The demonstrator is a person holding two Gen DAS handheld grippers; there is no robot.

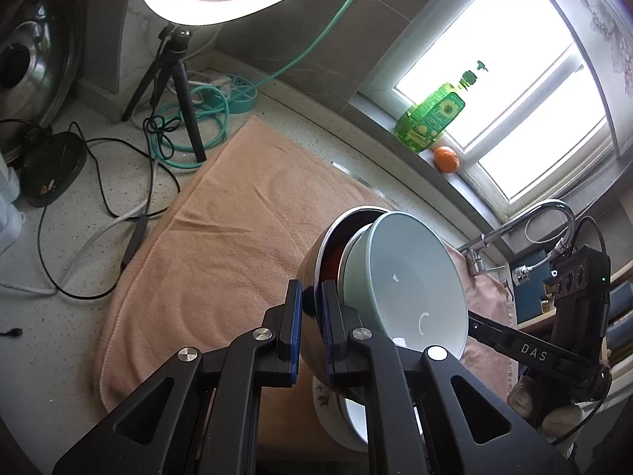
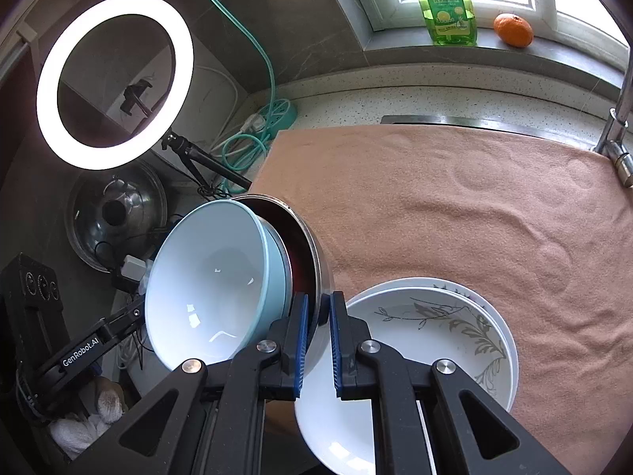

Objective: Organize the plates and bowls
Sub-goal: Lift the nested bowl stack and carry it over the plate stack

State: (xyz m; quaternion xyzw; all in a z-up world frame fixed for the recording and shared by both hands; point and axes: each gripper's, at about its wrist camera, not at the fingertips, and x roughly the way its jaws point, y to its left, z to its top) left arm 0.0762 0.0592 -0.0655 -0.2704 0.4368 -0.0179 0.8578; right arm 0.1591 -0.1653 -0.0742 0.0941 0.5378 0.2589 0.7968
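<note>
A steel bowl (image 1: 309, 255) with a pale blue bowl (image 1: 403, 277) nested inside it hangs tilted above the peach towel (image 1: 221, 237). My left gripper (image 1: 310, 295) is shut on the steel bowl's rim on one side. On the opposite side my right gripper (image 2: 319, 303) is shut on the same steel bowl (image 2: 316, 253), with the blue bowl (image 2: 213, 277) facing the camera. Below lies a stack of white plates (image 2: 435, 340) with a grey leaf pattern on the towel (image 2: 474, 217); a floral plate edge (image 1: 326, 398) shows under the left fingers.
A ring light (image 2: 114, 79) on a tripod (image 1: 174, 79), tangled cables (image 1: 118, 182) and a teal power strip (image 1: 241, 95) crowd the counter's back left. A pot lid (image 2: 114, 221) leans there. A green soap bottle (image 1: 431, 114) and an orange (image 1: 447, 158) sit on the sill; a faucet (image 2: 617, 130) stands right.
</note>
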